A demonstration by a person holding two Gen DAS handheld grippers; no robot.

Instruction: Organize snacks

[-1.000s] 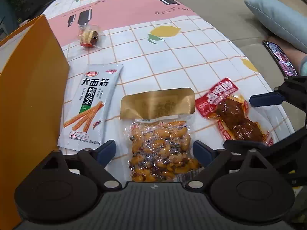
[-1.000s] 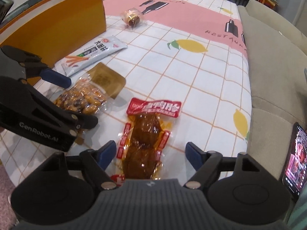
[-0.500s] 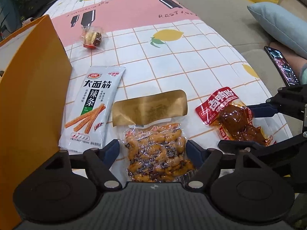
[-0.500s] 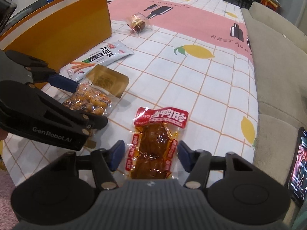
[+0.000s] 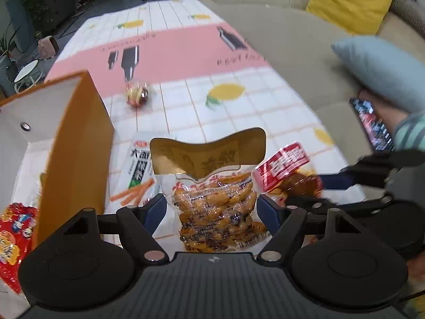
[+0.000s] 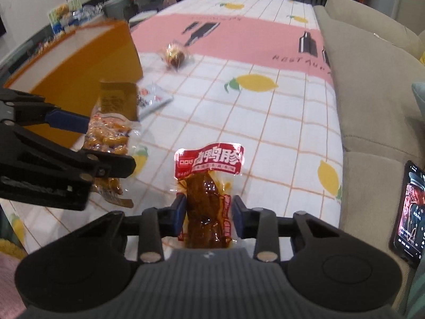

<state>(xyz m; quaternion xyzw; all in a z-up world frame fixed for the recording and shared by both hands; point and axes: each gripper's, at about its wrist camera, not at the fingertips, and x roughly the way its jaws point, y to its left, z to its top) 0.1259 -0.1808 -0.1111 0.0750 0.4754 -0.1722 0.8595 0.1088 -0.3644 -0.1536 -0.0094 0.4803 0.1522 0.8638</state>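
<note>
Left wrist view: left claw (image 5: 211, 210), closing, pinches the peanut pack (image 5: 217, 199), its long axis upright, box (image 5: 77, 143) just to its left; right claw (image 6: 208, 216), closing, pinches the duck pack (image 6: 209, 194).

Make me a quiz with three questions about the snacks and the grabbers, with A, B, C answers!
1. Where does the orange box stand?
A. left of the white spicy-stick packet
B. on the sofa
C. under the phone

2. What colour is the header of the pack in the right gripper?
A. green
B. red
C. purple

3. What is the left gripper doing?
A. hanging empty
B. pushing the box
C. holding the gold-topped snack pack up off the tablecloth

Answers: 1 A, the box's wall rises left of the packet. 2 B, the red-topped meat pack has a red band with white letters. 3 C, the pack stands raised between its pads. The right gripper's jaws have just been closing on the meat pack.
</note>
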